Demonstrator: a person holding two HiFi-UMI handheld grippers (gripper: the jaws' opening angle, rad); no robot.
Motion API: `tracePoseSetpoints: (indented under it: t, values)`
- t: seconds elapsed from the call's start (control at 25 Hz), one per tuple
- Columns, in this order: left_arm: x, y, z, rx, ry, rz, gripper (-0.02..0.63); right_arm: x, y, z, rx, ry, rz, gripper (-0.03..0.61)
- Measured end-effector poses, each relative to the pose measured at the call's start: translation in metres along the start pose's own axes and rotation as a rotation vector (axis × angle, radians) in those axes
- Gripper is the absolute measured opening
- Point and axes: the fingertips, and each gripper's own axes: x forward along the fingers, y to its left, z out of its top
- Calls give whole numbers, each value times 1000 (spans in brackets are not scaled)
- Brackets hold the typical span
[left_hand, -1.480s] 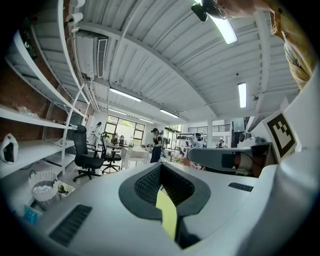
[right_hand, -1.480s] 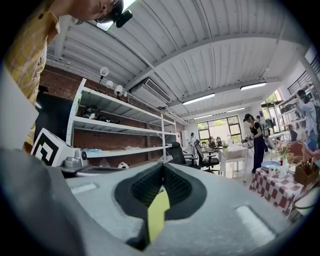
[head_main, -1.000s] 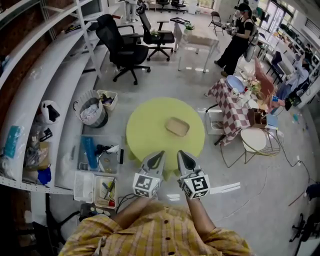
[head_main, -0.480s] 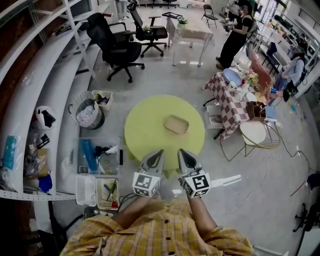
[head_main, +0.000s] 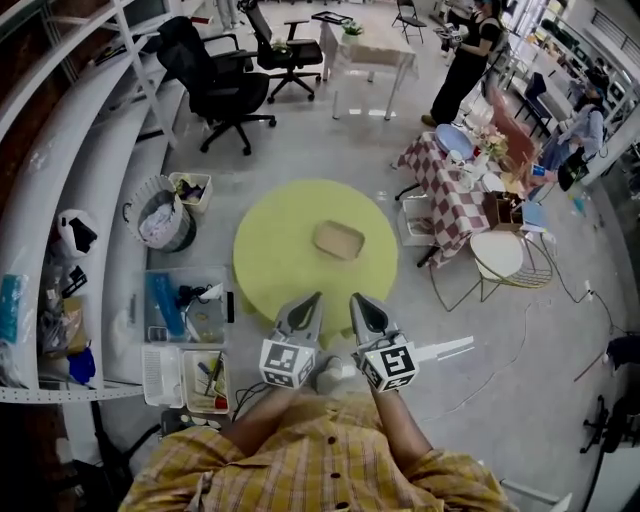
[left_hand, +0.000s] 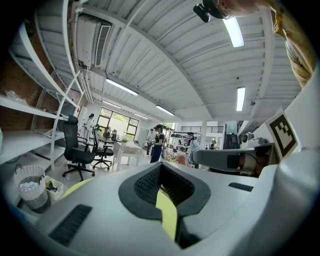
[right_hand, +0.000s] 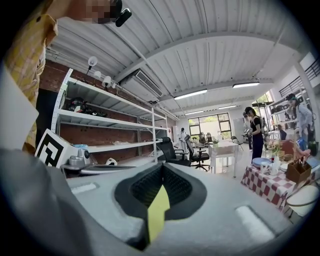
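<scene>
Fingers of your left gripper (head_main: 311, 299) and right gripper (head_main: 356, 299) stay closed, empty; green counter (head_main: 275, 275) has drifted frame-left, shelves (head_main: 85, 140) at left edge.

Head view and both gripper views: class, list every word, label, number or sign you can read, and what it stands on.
No readable words or numbers in any view.
left gripper, cube: black-and-white square marker, a pattern, not letters.
right gripper, cube: the same kind of marker.
Things on the shelves: any print too small to read.
</scene>
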Motion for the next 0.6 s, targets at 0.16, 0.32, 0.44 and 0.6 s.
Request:
tracePoseSetpoints:
  t: [0.16, 0.32, 0.44, 0.6]
  values:
    - [16, -7, 4, 7, -6, 2, 5, 1, -18, -3, 34, 13, 5, -2]
    - [32, -9, 3, 11, -2, 8, 5, 11, -36, -7, 42, 23, 6, -2]
    - [44, -8, -5, 5, 14, 14, 5, 19, -48, -16, 56, 33, 16, -2]
    - [58, -9, -16, 2, 35, 16, 5, 28, -62, -29, 83, 51, 26, -2]
